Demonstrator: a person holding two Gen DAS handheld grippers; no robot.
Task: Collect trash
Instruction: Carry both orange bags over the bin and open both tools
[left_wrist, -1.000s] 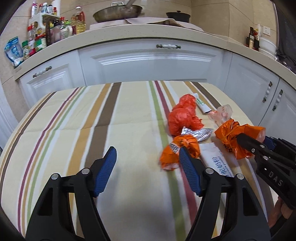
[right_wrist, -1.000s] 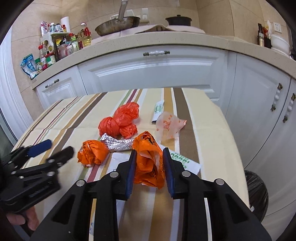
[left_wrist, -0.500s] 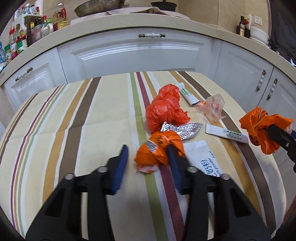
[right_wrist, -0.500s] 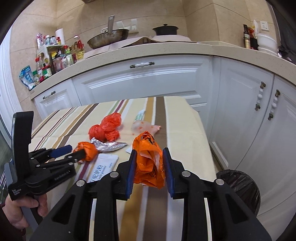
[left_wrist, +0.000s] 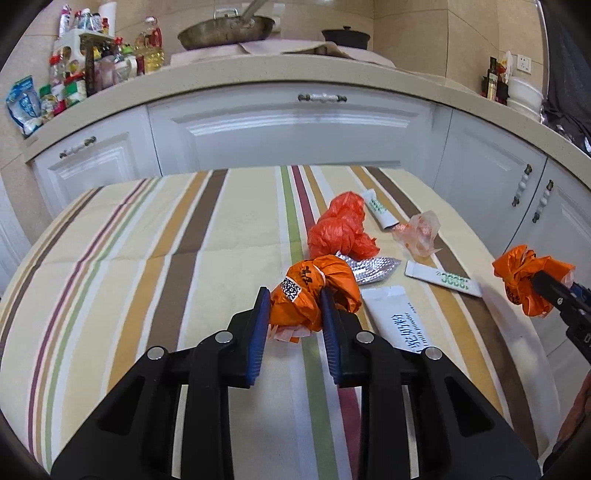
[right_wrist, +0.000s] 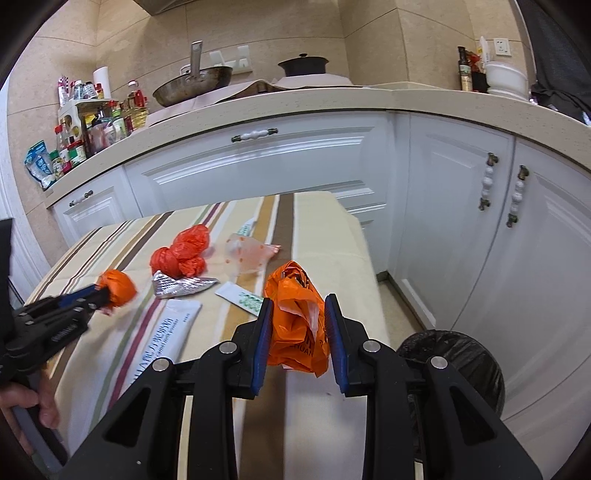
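Left hand-held gripper (left_wrist: 293, 306), jaws closing, clamps 1 crumpled orange wrapper (left_wrist: 314, 291) over the striped bench (left_wrist: 147, 277). Right hand-held gripper (right_wrist: 299, 321) is closed on 1 orange plastic bag (right_wrist: 295, 325) near the bench edge, beside a black-lined bin (right_wrist: 458, 354). A red bag (left_wrist: 340, 232), foil packet (left_wrist: 369, 267) and 3 sachets lie between them.

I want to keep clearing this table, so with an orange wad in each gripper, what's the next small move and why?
Probably carry the right gripper over the black-lined bin and release. It is clamped on its orange bag nearest the bin; the left gripper is closing on its orange wad.
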